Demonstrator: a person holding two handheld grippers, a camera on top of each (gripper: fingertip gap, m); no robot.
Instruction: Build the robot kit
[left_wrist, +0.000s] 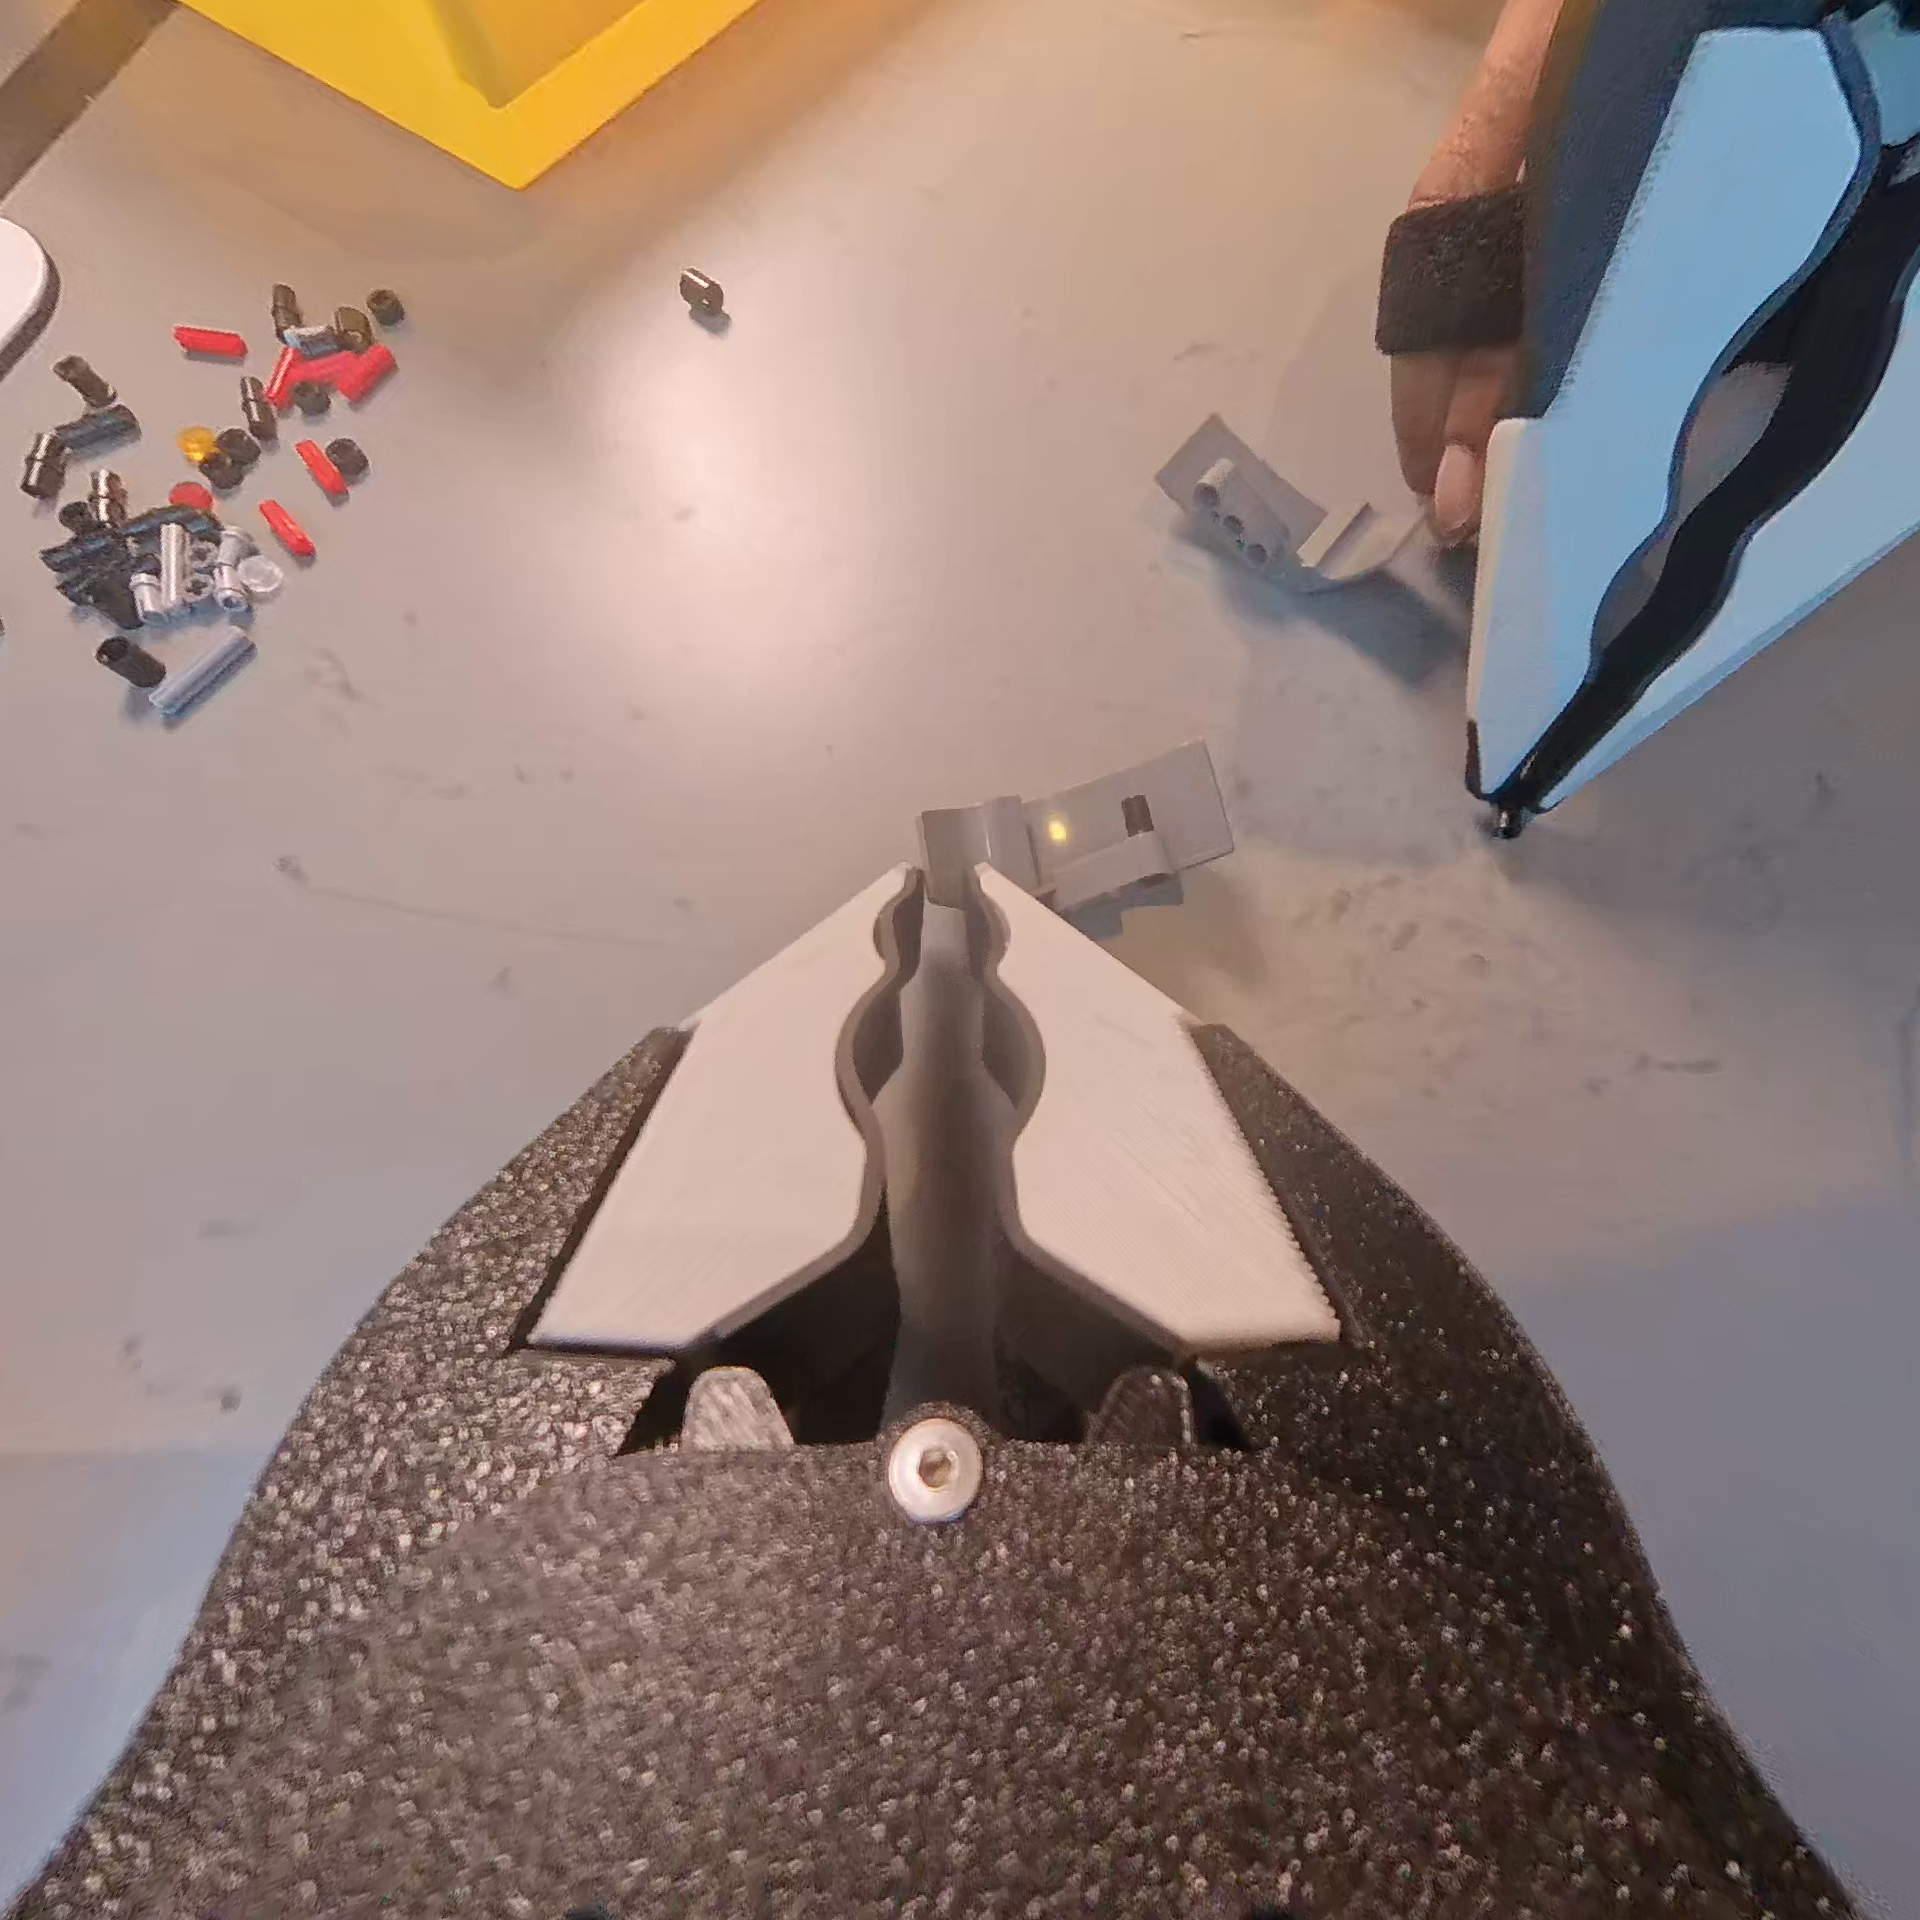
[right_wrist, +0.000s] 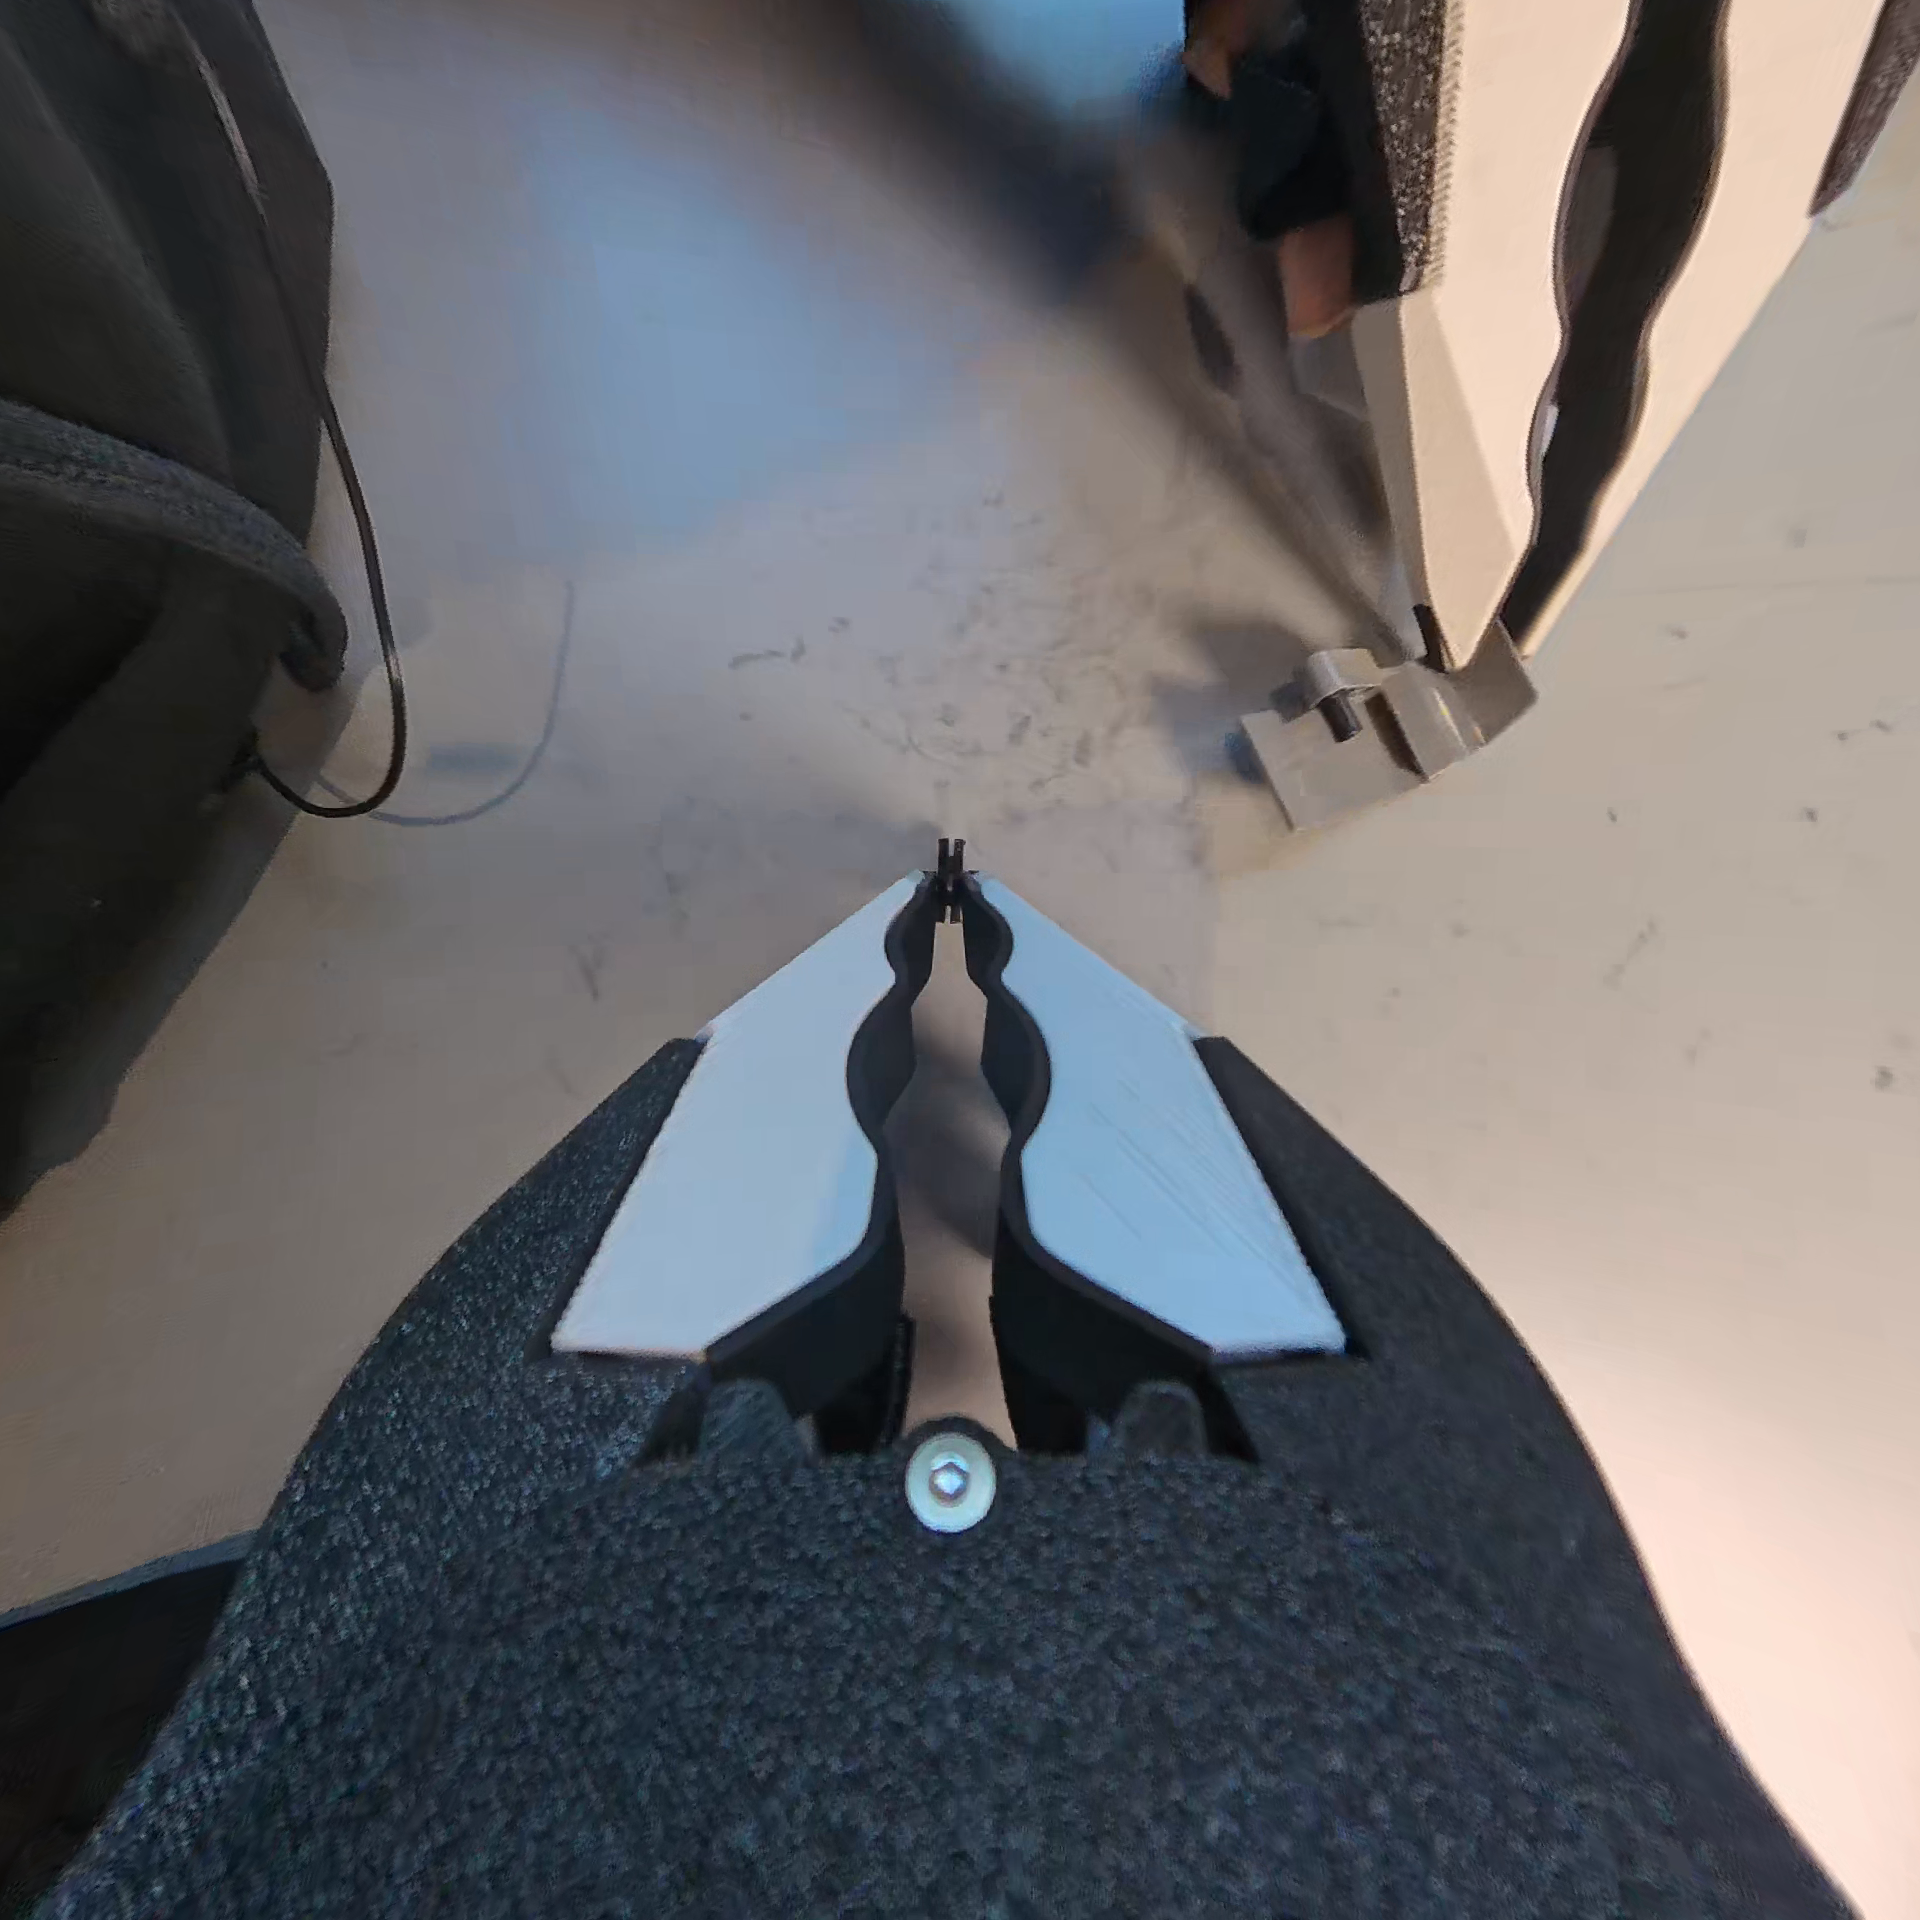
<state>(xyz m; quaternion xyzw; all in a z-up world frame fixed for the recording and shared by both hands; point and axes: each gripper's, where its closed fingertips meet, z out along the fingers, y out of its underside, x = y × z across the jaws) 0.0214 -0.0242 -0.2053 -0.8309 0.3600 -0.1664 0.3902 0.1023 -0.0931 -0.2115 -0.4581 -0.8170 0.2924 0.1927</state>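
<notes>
Closest in, the left gripper has its jaws pinched narrow on the thin tab end of a grey part. The rest of it sticks out past the tips toward the upper right, over the desk. That grip is only on the edge, so I'd guess the part could pivot or slip if anything pushes on it.

The right gripper has its jaws nearly closed on a tiny black pin, with just the pin's end poking out front. It's so small that a slight loosening could drop it or let it twist crooked.

In the right wrist view the grey part sits up and to the right of the pin, well apart.

Farther out in the left wrist view: a second grey part by a fingertip, a pile of small pieces at the left, and a yellow bin along the top.
</notes>
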